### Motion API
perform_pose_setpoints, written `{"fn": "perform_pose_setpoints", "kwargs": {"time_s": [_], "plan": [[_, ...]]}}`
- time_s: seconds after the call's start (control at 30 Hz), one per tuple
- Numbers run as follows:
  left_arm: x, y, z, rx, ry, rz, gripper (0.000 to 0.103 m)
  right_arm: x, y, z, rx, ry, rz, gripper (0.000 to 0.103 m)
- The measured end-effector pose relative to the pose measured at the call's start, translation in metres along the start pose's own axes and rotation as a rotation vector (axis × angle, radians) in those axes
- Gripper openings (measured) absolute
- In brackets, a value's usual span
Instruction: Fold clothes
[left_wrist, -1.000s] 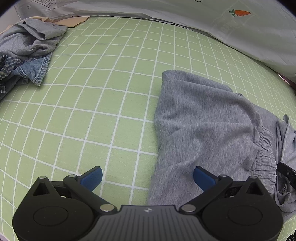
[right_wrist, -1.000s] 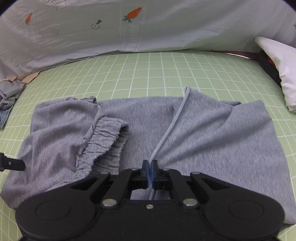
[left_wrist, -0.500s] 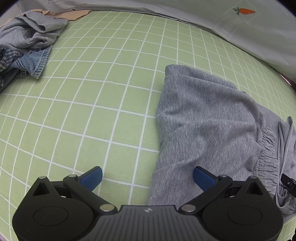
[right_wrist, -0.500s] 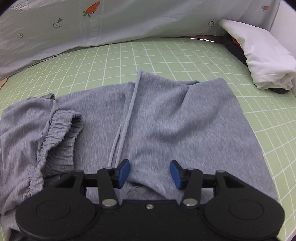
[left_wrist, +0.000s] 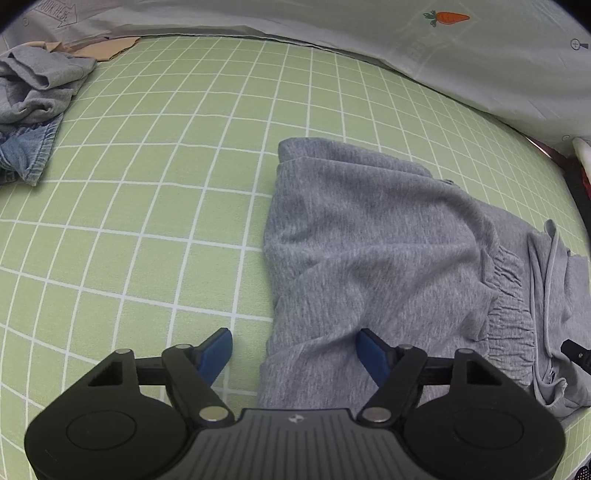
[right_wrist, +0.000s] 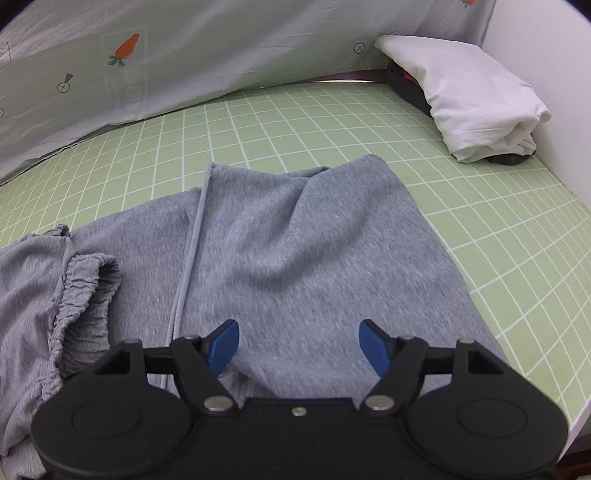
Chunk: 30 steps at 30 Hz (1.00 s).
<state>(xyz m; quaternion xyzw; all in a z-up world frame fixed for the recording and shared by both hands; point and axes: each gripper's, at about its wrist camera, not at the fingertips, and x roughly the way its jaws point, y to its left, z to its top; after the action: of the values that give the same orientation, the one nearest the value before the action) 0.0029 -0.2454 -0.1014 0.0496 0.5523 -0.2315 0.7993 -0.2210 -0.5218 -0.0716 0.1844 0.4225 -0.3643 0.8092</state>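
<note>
Soft grey sweatpants (right_wrist: 314, 258) lie limp on the bed (left_wrist: 147, 221); left gripper (left_wrist: 294, 350) narrowing over the near hem, right gripper (right_wrist: 299, 341) widening, both empty.

A: Grey sweatpants (right_wrist: 295, 258): soft knit cloth, matt, faintly heathered. Waistband (right_wrist: 79, 295) is gathered, puckered elastic.
B: Sheet (left_wrist: 147, 184) under them?
A: Smooth woven cloth, matt green with a white grid. Beyond the sweatpants, a pale quilt (right_wrist: 184, 55), thin and creased, with carrot prints.
B: Tools?
A: Left gripper (left_wrist: 294, 352): matt black plastic body, dull blue pads (left_wrist: 216, 350), shiny metal pins (left_wrist: 213, 412). Denim (left_wrist: 26, 151) far left of the sweatpants, coarse.
</note>
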Motion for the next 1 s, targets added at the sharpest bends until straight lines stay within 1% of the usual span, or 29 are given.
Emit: {"fn": "perform_pose_setpoints", "kwargs": {"time_s": [0.03, 0.07, 0.1, 0.13, 0.2, 0.23, 0.33, 0.4, 0.5, 0.6, 0.67, 0.73, 0.8, 0.87, 0.93, 1.0], "plan": [[0.0, -0.003, 0.0, 0.009, -0.002, -0.012, 0.057, 0.0, -0.004, 0.0, 0.016, 0.003, -0.001, 0.073], [0.001, -0.005, 0.0, 0.013, -0.003, -0.023, 0.053, -0.001, -0.007, -0.001, 0.031, 0.005, -0.001, 0.073], [0.001, -0.008, 0.0, 0.013, -0.004, -0.033, 0.043, -0.001, -0.01, -0.002, 0.044, 0.007, -0.001, 0.073], [0.002, -0.01, 0.001, 0.009, -0.003, -0.049, 0.028, -0.002, -0.014, -0.002, 0.054, 0.008, -0.001, 0.073], [0.002, -0.013, 0.001, -0.001, -0.003, -0.08, 0.016, -0.004, -0.022, -0.003, 0.074, 0.01, -0.001, 0.073], [-0.001, -0.014, 0.003, -0.013, -0.01, -0.105, 0.012, -0.006, -0.027, -0.004, 0.086, 0.01, -0.001, 0.073], [-0.011, -0.017, 0.007, -0.056, -0.035, -0.196, 0.01, -0.008, -0.046, -0.004, 0.127, 0.013, 0.007, 0.073], [-0.022, -0.02, 0.01, -0.125, -0.066, -0.284, 0.009, -0.008, -0.058, -0.005, 0.147, 0.016, 0.014, 0.073], [-0.04, -0.034, 0.015, -0.202, -0.127, -0.422, 0.009, -0.007, -0.079, -0.006, 0.177, 0.026, 0.029, 0.073], [-0.049, -0.058, 0.016, -0.286, -0.158, -0.583, 0.009, -0.002, -0.103, -0.008, 0.213, 0.05, 0.069, 0.073], [-0.046, -0.08, 0.016, -0.354, -0.151, -0.688, 0.009, 0.001, -0.12, -0.008, 0.235, 0.063, 0.1, 0.073], [-0.037, -0.108, 0.013, -0.395, -0.132, -0.758, 0.009, 0.004, -0.136, -0.006, 0.248, 0.069, 0.126, 0.073], [-0.027, -0.138, 0.009, -0.4, -0.107, -0.79, 0.009, 0.007, -0.152, -0.002, 0.24, 0.07, 0.137, 0.073], [-0.011, -0.168, 0.003, -0.403, -0.063, -0.797, 0.009, 0.009, -0.17, 0.002, 0.218, 0.067, 0.135, 0.073], [0.01, -0.195, -0.005, -0.42, -0.018, -0.789, 0.009, 0.013, -0.189, 0.006, 0.199, 0.066, 0.13, 0.073], [0.033, -0.22, -0.011, -0.429, 0.024, -0.751, 0.009, 0.017, -0.207, 0.009, 0.186, 0.07, 0.122, 0.073]]}}
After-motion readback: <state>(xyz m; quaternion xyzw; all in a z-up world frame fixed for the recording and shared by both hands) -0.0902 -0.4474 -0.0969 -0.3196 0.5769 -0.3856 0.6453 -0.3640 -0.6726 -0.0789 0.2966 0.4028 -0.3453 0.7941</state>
